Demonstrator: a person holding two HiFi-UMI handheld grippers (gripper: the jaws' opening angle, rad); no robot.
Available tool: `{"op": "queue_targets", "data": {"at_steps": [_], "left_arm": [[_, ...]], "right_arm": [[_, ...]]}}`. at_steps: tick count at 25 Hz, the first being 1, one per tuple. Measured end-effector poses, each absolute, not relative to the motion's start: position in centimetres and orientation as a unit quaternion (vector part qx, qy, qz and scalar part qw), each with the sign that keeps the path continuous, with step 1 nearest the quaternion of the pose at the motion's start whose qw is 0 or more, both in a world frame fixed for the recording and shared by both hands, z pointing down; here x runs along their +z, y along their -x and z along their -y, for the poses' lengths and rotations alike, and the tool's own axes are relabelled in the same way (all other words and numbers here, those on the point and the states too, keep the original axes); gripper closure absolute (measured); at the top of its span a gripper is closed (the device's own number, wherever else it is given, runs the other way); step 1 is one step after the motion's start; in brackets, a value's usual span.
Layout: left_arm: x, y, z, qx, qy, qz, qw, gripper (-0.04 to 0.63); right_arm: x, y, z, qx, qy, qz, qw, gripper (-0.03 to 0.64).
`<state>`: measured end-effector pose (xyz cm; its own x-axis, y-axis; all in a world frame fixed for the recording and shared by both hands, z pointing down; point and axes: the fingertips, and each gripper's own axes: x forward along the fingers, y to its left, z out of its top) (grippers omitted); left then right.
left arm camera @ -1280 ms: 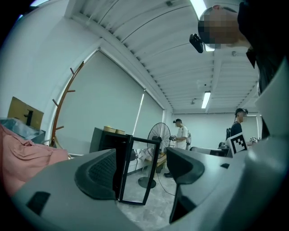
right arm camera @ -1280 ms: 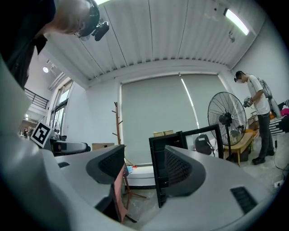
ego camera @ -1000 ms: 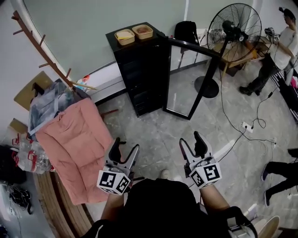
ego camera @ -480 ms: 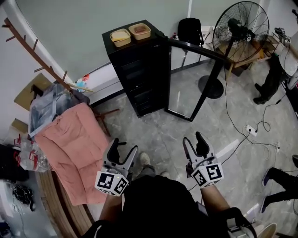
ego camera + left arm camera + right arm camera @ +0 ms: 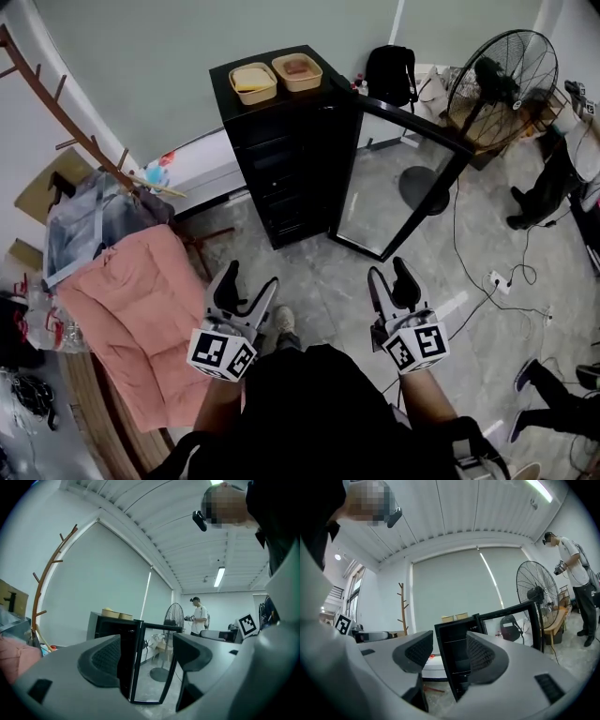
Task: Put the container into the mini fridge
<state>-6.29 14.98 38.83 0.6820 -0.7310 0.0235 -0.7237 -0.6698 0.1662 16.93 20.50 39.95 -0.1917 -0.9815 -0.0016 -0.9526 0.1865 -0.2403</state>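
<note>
The black mini fridge [image 5: 281, 159] stands against the far wall with its glass door [image 5: 398, 183] swung open to the right. Two tan containers [image 5: 252, 82] [image 5: 297, 71] sit side by side on its top. My left gripper [image 5: 249, 281] and right gripper [image 5: 388, 272] are held level over the floor, short of the fridge, both open and empty. The right gripper's jaws have just been closing a little, with nothing between them. In the left gripper view the gripper [image 5: 143, 651] frames the fridge door; in the right gripper view the gripper [image 5: 449, 651] frames the fridge's open shelves [image 5: 457, 663].
A pedestal fan [image 5: 502, 89] stands right of the door, with a black backpack [image 5: 389, 70] by the wall. A wooden coat rack [image 5: 75, 131] and a pink padded cover [image 5: 131, 319] are to the left. A cable and power strip [image 5: 497, 281] lie on the floor; a person's legs [image 5: 544, 192] show at right.
Both grippers have moved forward together, and the fridge has drawn nearer in the head view. The person at the right has shifted towards the frame's edge.
</note>
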Motion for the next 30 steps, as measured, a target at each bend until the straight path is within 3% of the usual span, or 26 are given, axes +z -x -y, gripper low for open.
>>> {"op": "queue_targets", "data": {"at_steps": [14,30], "left_arm": [[38.5,11.0,-2.1,-0.044,-0.911,0.4,0.092,0.247],[39.3,9.1,6.3,-0.011,-0.936,0.344,0.074,0.249]], "right_arm": [[38.3,-11.9,-7.5,-0.092,0.618,-0.778,0.06,0.38],[38.5,-8.9,-0.1,-0.108,0.597,-0.793,0.049,0.38]]}}
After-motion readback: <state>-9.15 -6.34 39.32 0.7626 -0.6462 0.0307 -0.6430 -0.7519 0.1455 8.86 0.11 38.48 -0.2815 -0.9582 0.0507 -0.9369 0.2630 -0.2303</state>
